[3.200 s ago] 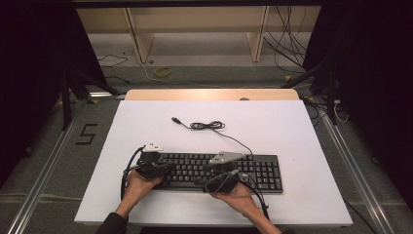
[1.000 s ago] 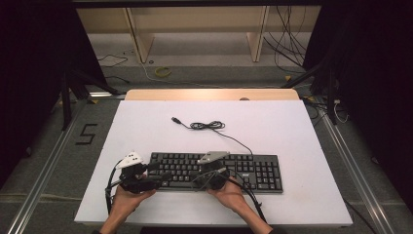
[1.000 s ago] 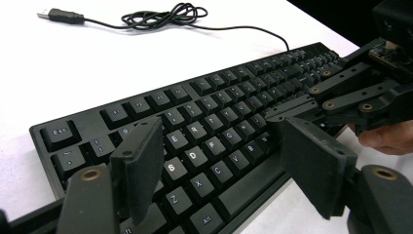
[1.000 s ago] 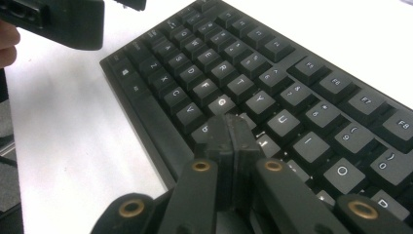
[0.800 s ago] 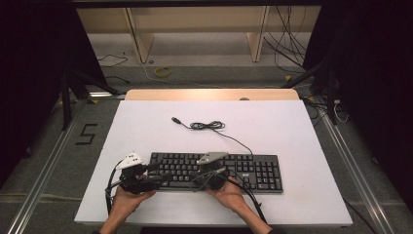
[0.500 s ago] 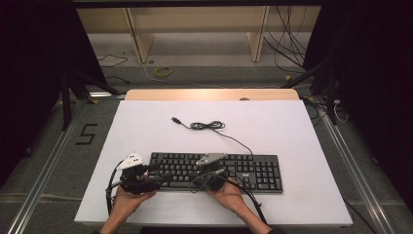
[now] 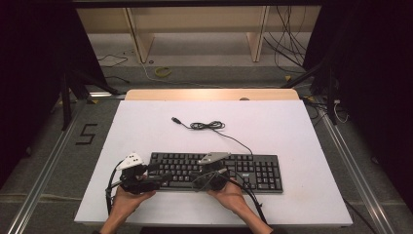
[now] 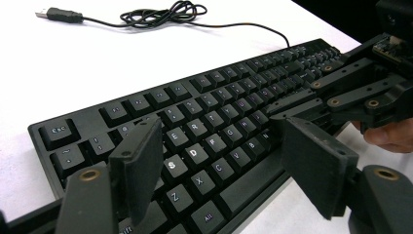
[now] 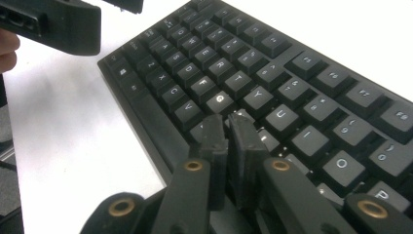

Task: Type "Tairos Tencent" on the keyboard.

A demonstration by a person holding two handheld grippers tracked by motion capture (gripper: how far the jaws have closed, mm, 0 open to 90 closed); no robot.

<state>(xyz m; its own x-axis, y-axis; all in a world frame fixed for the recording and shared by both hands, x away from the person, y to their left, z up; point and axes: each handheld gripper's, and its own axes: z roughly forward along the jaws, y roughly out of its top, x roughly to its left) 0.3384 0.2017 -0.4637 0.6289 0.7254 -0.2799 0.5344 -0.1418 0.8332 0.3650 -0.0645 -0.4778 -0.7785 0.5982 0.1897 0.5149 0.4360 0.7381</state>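
Free room and obstacles. The keyboard (image 7: 214, 171) lay across the near middle of the white table (image 7: 292, 122) and blocked the near strip from left of centre to right of centre. Both grippers, left gripper (image 7: 157, 178) and right gripper (image 7: 210, 174), sat over the keyboard's near-left half, close together. The coiled cable (image 7: 208, 126) and its USB plug (image 7: 176, 120) lay at the far middle. The table's far left, far right and near right corners lay open.

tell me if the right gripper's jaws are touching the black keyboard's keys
Touching. In the right gripper view the right gripper, jaws nearly together, has its tips resting on the black keyboard, on the keys just below G.
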